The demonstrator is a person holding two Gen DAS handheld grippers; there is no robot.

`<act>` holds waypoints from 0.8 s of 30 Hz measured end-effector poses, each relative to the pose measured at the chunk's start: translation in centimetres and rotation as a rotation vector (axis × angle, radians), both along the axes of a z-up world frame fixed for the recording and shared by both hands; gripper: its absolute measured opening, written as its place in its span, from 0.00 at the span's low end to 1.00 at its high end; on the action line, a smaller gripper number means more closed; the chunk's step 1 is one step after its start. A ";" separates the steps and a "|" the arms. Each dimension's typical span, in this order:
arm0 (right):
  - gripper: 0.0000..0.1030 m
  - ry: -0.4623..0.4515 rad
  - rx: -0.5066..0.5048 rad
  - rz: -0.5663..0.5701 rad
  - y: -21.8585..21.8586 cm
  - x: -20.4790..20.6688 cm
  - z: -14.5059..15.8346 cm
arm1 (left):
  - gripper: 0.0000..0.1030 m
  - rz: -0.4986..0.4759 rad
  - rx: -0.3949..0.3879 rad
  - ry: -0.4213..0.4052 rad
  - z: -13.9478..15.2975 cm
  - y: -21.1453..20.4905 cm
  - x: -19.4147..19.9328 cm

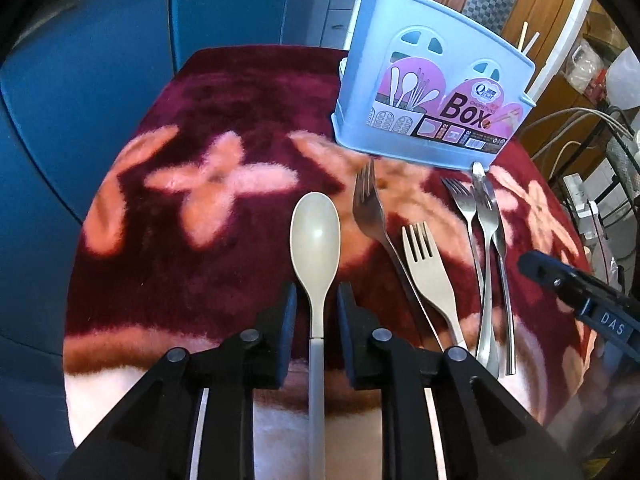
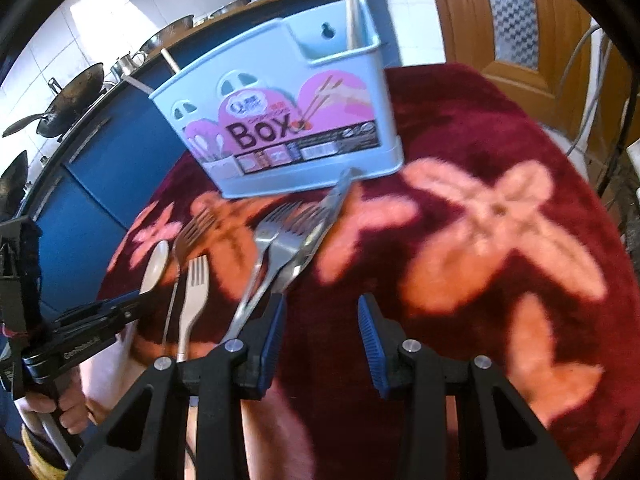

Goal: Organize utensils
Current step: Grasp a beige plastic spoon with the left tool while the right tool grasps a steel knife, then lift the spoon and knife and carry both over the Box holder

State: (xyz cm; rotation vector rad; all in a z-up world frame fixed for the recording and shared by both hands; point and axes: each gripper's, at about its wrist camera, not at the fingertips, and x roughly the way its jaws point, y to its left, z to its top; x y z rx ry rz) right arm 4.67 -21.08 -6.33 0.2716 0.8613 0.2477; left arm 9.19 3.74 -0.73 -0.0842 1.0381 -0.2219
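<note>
A beige plastic spoon point(image 1: 315, 236) lies on the red flowered blanket point(image 1: 180, 120), its handle running between the fingers of my left gripper point(image 1: 316, 300), which is open around it without touching. To its right lie a steel fork point(image 1: 370, 210), a beige fork point(image 1: 426, 264) and a bundle of steel cutlery point(image 1: 486, 240). The blue utensil box point(image 1: 424, 92) stands behind them. My right gripper point(image 2: 322, 320) is open and empty, just right of the steel cutlery bundle point(image 2: 288, 252). The box point(image 2: 288, 120) holds chopsticks point(image 2: 352, 4). The spoon also shows in the right wrist view point(image 2: 154, 266).
Blue cabinets point(image 1: 100, 60) stand behind and left of the table. Woks and pans point(image 2: 68, 104) sit on the counter. A wooden door point(image 2: 520, 20) and cables point(image 1: 580, 128) are at the right. The blanket's right half point(image 2: 500, 200) has no utensils on it.
</note>
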 end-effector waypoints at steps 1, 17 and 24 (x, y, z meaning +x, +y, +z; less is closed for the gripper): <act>0.39 0.004 0.001 0.003 0.2 0.1 0.0 | 0.20 -0.003 0.000 -0.001 0.0 0.0 0.1; 0.15 0.101 -0.091 0.038 1.3 2.8 0.1 | 0.19 -0.036 -0.032 0.029 -0.1 0.3 1.7; 0.13 0.150 -0.149 0.074 -0.6 2.1 0.3 | 0.18 -0.065 0.002 0.070 0.0 0.0 1.3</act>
